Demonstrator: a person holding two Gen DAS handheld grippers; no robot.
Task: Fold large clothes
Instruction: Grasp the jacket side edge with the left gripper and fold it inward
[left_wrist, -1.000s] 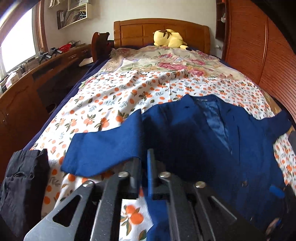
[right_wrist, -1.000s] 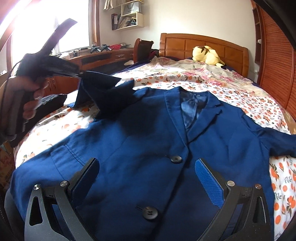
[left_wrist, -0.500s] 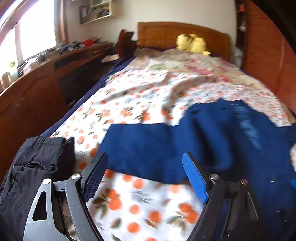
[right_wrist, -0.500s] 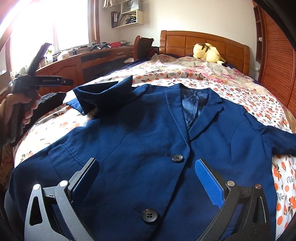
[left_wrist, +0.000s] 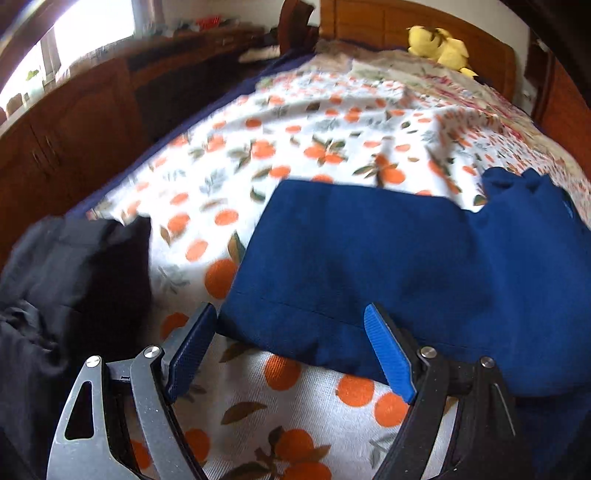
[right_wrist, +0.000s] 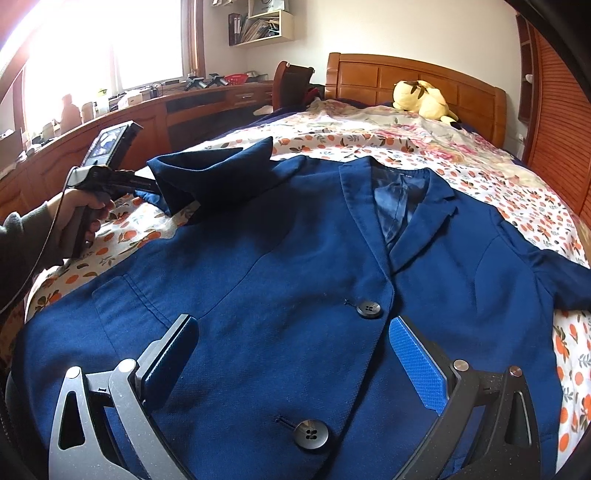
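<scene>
While navy blazer (right_wrist: 295, 295) lies flat on orange-print bedspread (left_wrist: 295, 147), left gripper (left_wrist: 291, 343) fingers spread at sleeve (left_wrist: 351, 251) cuff, 12 o'clock; right gripper (right_wrist: 295, 354) fingers spread above buttons (right_wrist: 368, 309); black clothes (left_wrist: 55, 277) at 9.

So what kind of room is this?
It looks like a bedroom. There is a bed with a wooden headboard and a yellow plush toy by it, and a long wooden desk under the window. A blue jacket lies on the bed.

jacket (right_wrist: 295, 280): navy blue, dark buttons
bedsheet (left_wrist: 280, 155): white, orange fruit print
plush toy (right_wrist: 421, 98): yellow
folded clothes (left_wrist: 66, 280): black
</scene>
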